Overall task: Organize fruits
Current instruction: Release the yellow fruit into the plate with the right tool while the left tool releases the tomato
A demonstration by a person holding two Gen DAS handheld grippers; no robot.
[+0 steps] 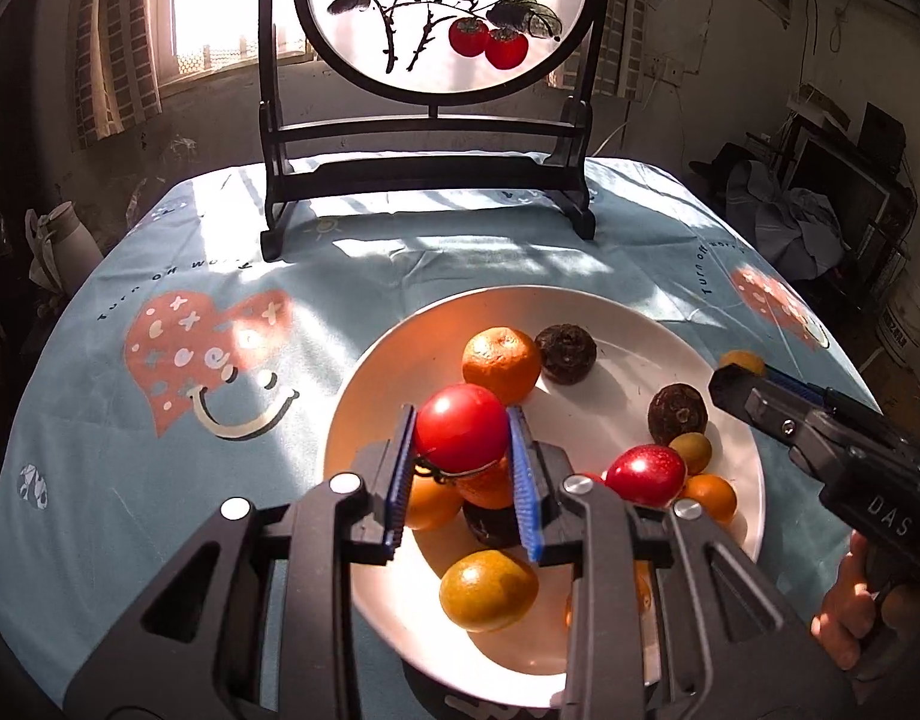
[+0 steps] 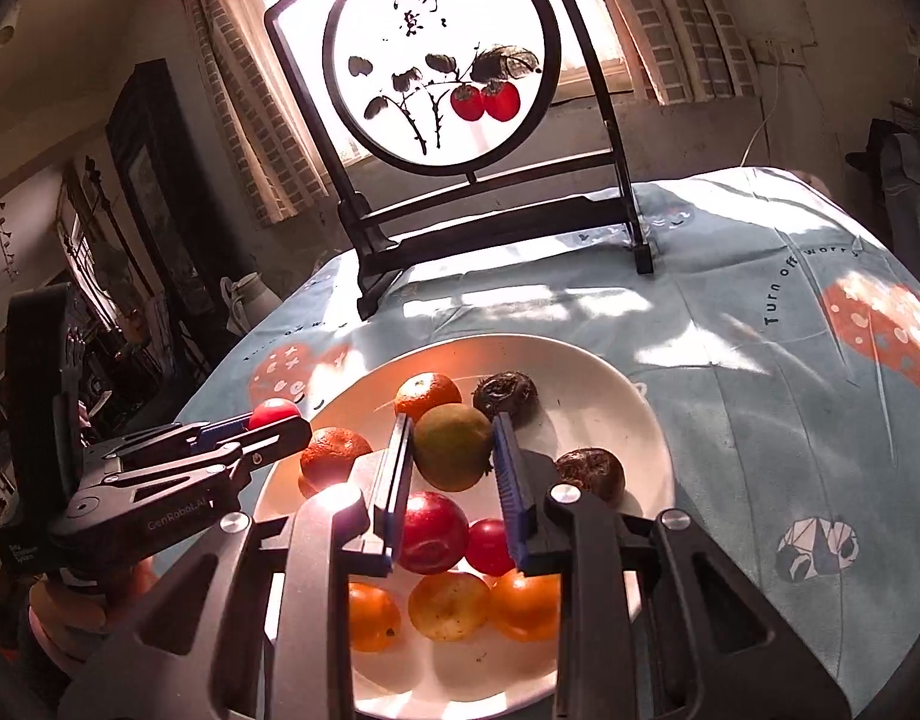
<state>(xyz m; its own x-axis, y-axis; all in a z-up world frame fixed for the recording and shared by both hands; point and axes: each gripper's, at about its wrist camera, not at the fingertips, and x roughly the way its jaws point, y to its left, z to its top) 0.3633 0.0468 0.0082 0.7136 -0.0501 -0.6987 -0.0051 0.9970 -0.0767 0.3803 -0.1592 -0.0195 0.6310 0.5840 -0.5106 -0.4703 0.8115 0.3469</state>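
Observation:
A white plate point(image 1: 610, 324) on the blue tablecloth holds several fruits: oranges, red tomatoes, greenish citrus and dark brown dried fruits. My left gripper point(image 1: 462, 429) is shut on a red tomato point(image 1: 460, 427) and holds it above the plate; it also shows in the right wrist view point(image 2: 272, 414). My right gripper point(image 2: 451, 450) is shut on a green-yellow citrus point(image 2: 453, 447) above the plate point(image 2: 598, 372). In the left wrist view the right gripper point(image 1: 737, 367) holds the yellowish citrus point(image 1: 742, 360) at the plate's right rim.
A dark wooden stand with a round painted screen point(image 1: 448, 18) stands at the back of the table. Loose in the plate lie an orange point(image 1: 501, 366), dark dried fruits point(image 1: 566, 353), a red tomato point(image 1: 645, 474) and a greenish citrus point(image 1: 489, 589). The tablecloth point(image 1: 208, 348) surrounds the plate.

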